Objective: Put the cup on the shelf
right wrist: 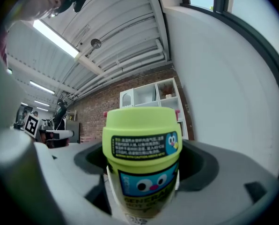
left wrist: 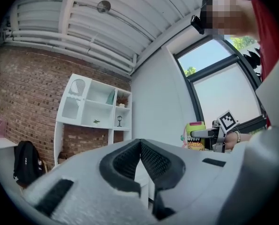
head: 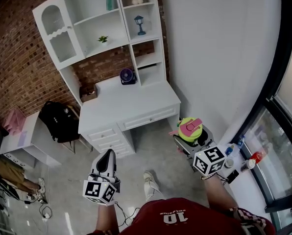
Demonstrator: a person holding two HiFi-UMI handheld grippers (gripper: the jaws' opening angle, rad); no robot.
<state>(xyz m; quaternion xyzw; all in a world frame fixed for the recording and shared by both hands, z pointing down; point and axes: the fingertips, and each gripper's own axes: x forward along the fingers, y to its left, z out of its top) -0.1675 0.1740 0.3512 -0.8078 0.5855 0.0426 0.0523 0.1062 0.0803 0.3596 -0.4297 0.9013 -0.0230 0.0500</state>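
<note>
We stand on a grey floor [head: 153, 148] in a room with a red brick wall [head: 18, 58] and a plain white wall [head: 209, 43]. A big window [head: 288, 102] is on our right.

Against the brick wall is a white desk [head: 136, 106]. Its top is mostly bare. A small purple fan [head: 128, 76] and a brown box [head: 88, 93] sit at the back of it. A tall white shelf [head: 89, 19] stands on the desk. A little lamp [head: 139, 24] and a tiny green plant [head: 103, 39] are on its boards. A black backpack [head: 58, 121] sits to the left of the desk.

Our right gripper [head: 195, 138] is squeezed on the cup [head: 189, 127]. The cup is green with a green lid, and it has a blue picture with two eyes on it. It stands up straight between the jaws. We hold it in the air, in front of the desk and well apart from the shelf.

Our left gripper [head: 107, 155] holds nothing. Its two jaws are pressed together. It hangs over the floor, in front of the desk drawers [head: 107, 133].
</note>
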